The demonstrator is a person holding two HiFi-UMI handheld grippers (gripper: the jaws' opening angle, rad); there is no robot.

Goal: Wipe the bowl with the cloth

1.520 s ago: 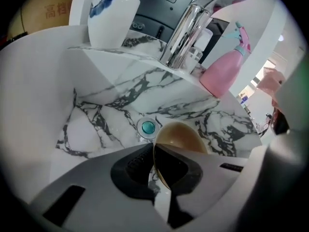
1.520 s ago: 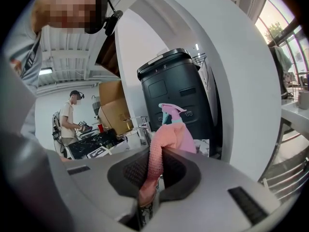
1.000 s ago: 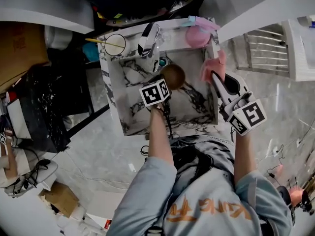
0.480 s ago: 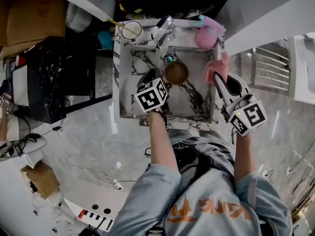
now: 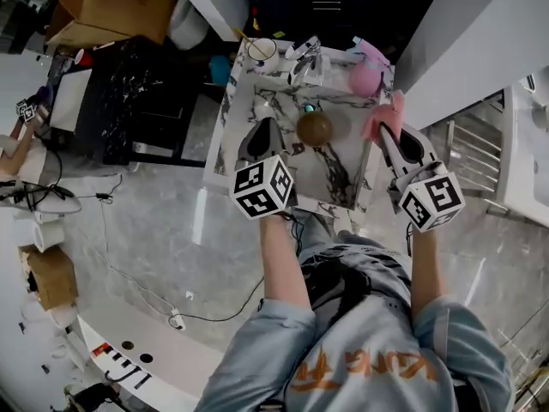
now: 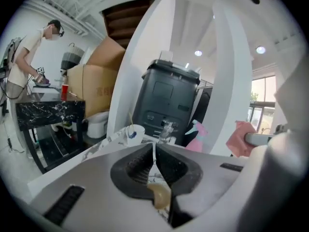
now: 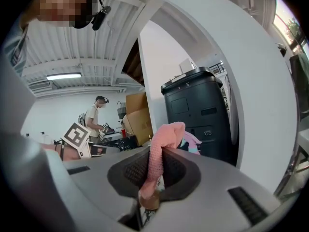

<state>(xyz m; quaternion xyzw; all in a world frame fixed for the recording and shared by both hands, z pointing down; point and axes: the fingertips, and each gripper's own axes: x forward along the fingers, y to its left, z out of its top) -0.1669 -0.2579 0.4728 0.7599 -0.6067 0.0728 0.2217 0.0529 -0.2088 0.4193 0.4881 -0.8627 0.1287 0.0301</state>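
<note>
A brown bowl (image 5: 314,128) sits in the marble sink (image 5: 257,101), near the drain. My left gripper (image 5: 262,130) hangs above the sink's left side, apart from the bowl; in the left gripper view its jaws (image 6: 154,151) are shut with nothing between them. My right gripper (image 5: 383,136) is over the sink's right rim, shut on a pink cloth (image 5: 384,114). In the right gripper view the cloth (image 7: 161,141) stands up from between the pads and folds over at the top. The bowl shows in neither gripper view.
At the sink's back stand a faucet (image 5: 306,58), a white cup (image 5: 262,51) and a pink spray bottle (image 5: 364,75). A black bin (image 6: 166,103) is behind it. A black marble table (image 5: 111,101) and cardboard boxes (image 5: 111,3) are to the left, where another person (image 6: 29,47) works.
My left gripper has risen and tilted up away from the bowl, which stays in the sink. The right gripper with the cloth has lifted a little.
</note>
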